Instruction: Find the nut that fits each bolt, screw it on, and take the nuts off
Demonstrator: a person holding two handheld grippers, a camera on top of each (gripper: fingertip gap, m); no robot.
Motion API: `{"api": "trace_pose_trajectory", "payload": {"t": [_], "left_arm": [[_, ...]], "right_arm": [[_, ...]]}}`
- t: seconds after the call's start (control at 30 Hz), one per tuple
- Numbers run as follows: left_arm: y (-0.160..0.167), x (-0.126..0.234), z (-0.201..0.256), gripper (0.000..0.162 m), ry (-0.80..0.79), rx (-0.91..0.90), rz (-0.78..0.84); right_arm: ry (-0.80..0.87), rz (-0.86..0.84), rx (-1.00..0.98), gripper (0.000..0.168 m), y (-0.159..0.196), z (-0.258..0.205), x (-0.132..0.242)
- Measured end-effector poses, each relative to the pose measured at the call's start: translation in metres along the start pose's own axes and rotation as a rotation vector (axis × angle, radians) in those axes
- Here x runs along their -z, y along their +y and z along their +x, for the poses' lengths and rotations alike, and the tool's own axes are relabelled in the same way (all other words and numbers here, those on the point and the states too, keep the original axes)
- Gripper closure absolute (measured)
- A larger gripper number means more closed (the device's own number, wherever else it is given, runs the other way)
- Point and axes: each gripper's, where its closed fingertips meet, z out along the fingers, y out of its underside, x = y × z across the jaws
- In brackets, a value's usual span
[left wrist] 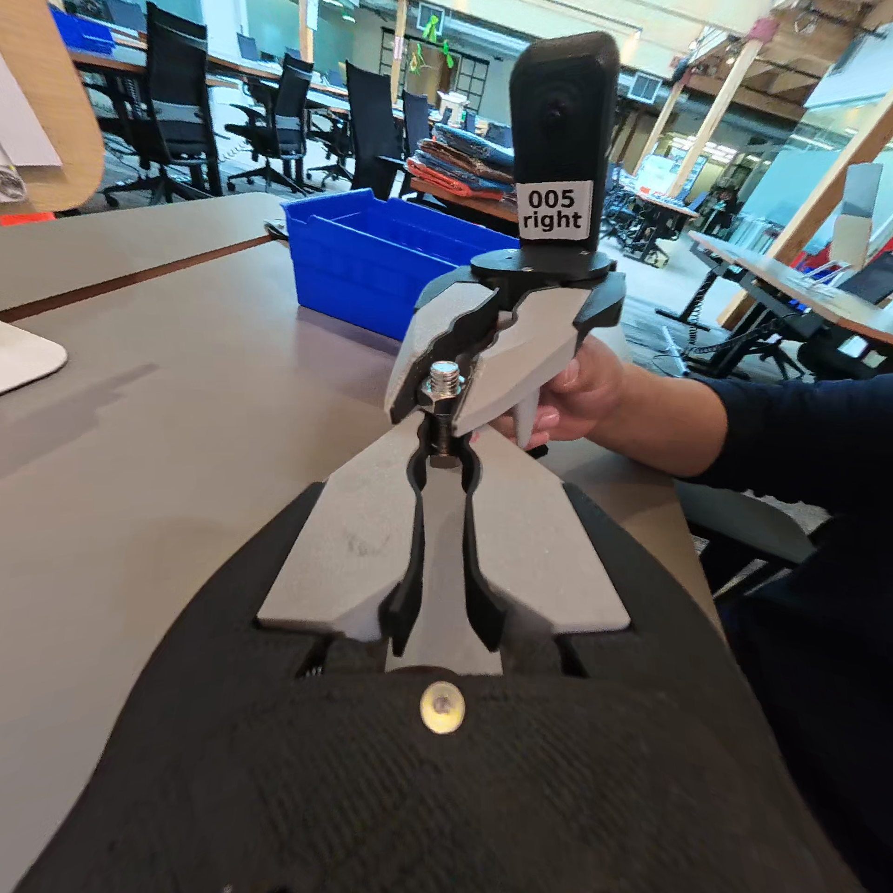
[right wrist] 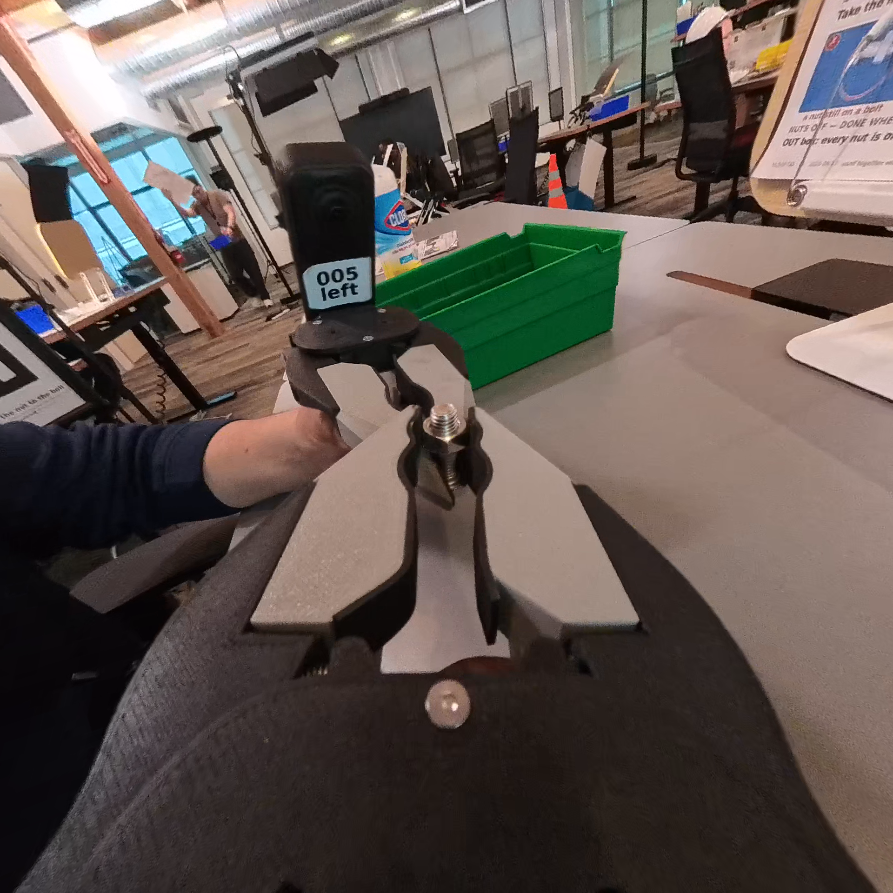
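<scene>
Above the grey desk [left wrist: 193, 435], left gripper [left wrist: 444, 454] jaws clamp the bolt [left wrist: 440, 437] at its head end, shank upright. Right gripper [right wrist: 447, 435] jaws closed on the nut [right wrist: 443, 431] near the threaded tip. Blue bin [left wrist: 367, 266] behind, green bin [right wrist: 522, 309] opposite.

grey tables [left wrist: 145, 386], black office chairs [left wrist: 179, 111]

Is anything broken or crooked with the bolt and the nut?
Nothing stands out. The bolt stands upright, its head clamped in the left gripper. The nut sits level on the thread, squeezed by the right gripper. A few threads poke above it. No damage shows, and nothing is spilled on the table.
</scene>
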Motion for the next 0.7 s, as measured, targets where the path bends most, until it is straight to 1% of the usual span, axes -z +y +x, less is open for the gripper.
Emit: {"api": "trace_pose_trajectory", "payload": {"t": [0.1,0.13,0.2,0.23,0.27,0.3,0.33,0.4,0.43,0.5,0.53,0.57,0.63,0.7], "left_arm": [[0.004,-0.002,-0.005,0.155,-0.016,0.021,-0.006],[0.003,-0.002,-0.006,0.152,-0.015,0.030,0.004],[-0.002,0.000,-0.007,0.137,0.000,0.057,0.043],[-0.005,0.002,-0.007,0.134,0.012,0.073,0.061],[-0.004,0.003,-0.010,0.123,0.000,0.092,0.054],[-0.001,0.004,-0.013,0.120,-0.013,0.098,0.033],[0.001,0.005,-0.013,0.121,-0.011,0.094,0.024],[0.002,0.006,-0.013,0.121,-0.008,0.098,0.025],[0.004,0.004,-0.013,0.118,-0.005,0.108,0.012],[0.015,-0.002,-0.012,0.117,-0.005,0.117,-0.049],[0.022,-0.005,-0.012,0.117,-0.012,0.107,-0.087],[0.030,-0.009,-0.012,0.117,-0.020,0.090,-0.122],[0.042,-0.016,-0.010,0.117,-0.030,0.055,-0.177],[0.052,-0.022,-0.007,0.117,-0.036,0.025,-0.225]], "right_arm": [[0.042,-0.011,-0.010,0.153,0.004,0.007,-0.001],[0.073,-0.008,0.003,0.153,0.003,0.011,0.000],[0.162,0.003,0.025,0.153,-0.001,0.022,0.009],[0.202,0.007,0.031,0.153,-0.004,0.026,0.016],[0.253,0.026,0.054,0.153,-0.012,0.029,0.027],[0.295,0.051,0.098,0.153,-0.024,0.027,0.042],[0.343,0.074,0.138,0.153,-0.036,0.025,0.058],[0.507,0.071,0.214,0.153,-0.056,0.030,0.100],[0.612,0.056,0.260,0.153,-0.067,0.036,0.128],[0.855,0.026,0.326,0.153,-0.089,0.057,0.199],[0.958,-0.024,0.316,0.153,-0.091,0.072,0.234],[1.049,-0.107,0.267,0.153,-0.084,0.095,0.269],[1.162,-0.275,0.119,0.153,-0.049,0.147,0.324],[1.140,-0.451,-0.059,0.152,0.004,0.190,0.347]]}}
